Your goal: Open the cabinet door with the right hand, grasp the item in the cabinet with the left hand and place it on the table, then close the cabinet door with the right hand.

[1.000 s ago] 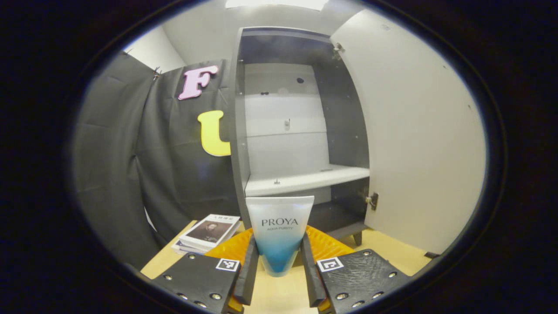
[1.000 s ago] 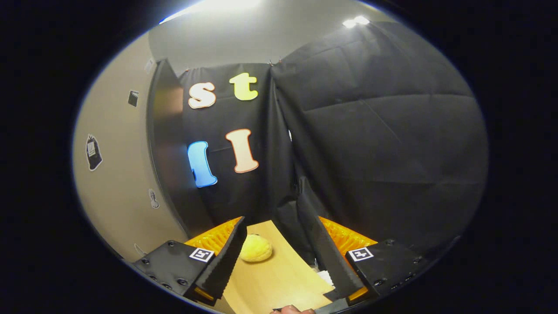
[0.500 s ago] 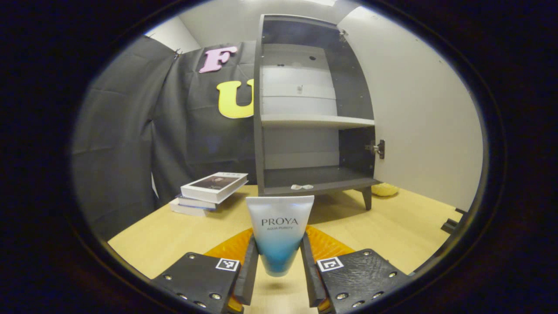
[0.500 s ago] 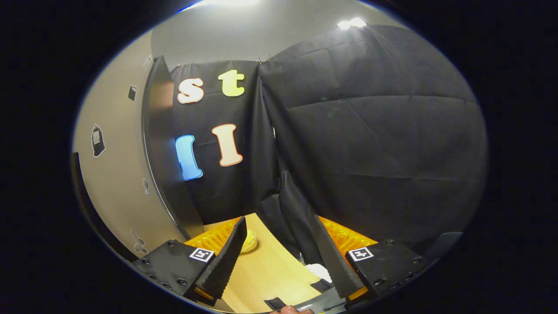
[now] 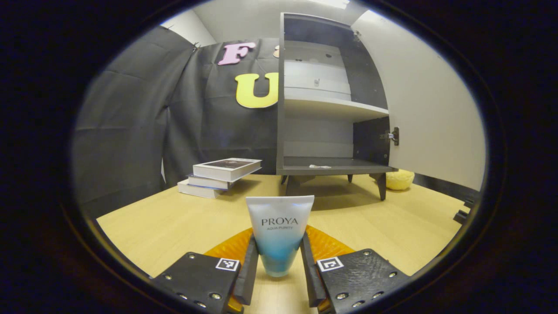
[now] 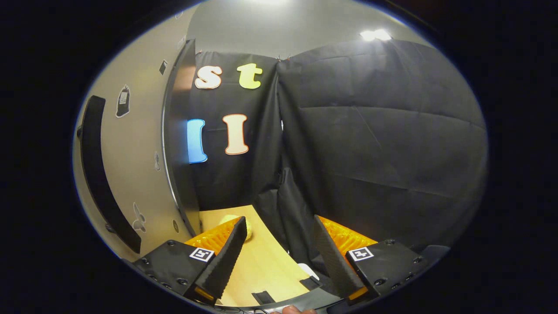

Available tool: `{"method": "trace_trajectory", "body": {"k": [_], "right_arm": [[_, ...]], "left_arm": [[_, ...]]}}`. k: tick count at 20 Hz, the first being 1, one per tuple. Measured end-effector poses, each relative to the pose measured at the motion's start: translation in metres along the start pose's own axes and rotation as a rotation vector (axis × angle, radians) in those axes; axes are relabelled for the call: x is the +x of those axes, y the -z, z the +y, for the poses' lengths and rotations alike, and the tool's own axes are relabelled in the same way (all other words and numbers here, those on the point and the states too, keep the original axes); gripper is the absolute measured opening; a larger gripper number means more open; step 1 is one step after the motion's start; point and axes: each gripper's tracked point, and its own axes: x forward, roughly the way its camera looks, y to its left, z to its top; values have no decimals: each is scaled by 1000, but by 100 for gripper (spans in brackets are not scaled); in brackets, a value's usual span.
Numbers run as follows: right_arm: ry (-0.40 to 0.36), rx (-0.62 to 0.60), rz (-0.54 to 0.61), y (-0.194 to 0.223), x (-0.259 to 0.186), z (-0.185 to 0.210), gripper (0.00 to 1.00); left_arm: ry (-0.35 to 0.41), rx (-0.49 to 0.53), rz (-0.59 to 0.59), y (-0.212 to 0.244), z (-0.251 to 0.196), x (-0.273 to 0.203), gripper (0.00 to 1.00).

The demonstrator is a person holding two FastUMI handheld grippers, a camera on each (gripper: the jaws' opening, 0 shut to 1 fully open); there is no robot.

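In the left gripper view my left gripper (image 5: 279, 257) is shut on a white-to-blue cosmetic tube (image 5: 279, 231), held upright just above the wooden table (image 5: 174, 218). Behind it stands the grey cabinet (image 5: 331, 104) with its pale door (image 5: 431, 109) swung wide open to the right; its shelves are bare apart from a small scrap on the bottom one. In the right gripper view my right gripper (image 6: 279, 248) is open with nothing between its fingers, close beside the door's outer face (image 6: 130, 144), whose long dark handle (image 6: 100, 174) shows at the left.
A stack of books (image 5: 222, 174) lies on the table left of the cabinet. A yellow soft ball (image 5: 399, 179) sits on the table behind the door, also seen as a yellow ball (image 6: 237, 222) past my right fingers. Black cloth walls enclose the table.
My left gripper has lowered and drawn back from the cabinet with the tube, bringing the tabletop into view. My right gripper shifted slightly, so the door's handle now shows.
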Motion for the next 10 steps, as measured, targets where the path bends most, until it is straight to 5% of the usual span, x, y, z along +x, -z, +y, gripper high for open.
{"method": "trace_trajectory", "body": {"k": [10], "right_arm": [[14,71,54,24,13,-1,93]], "left_arm": [[54,13,19,20,-11,0,50]]}}
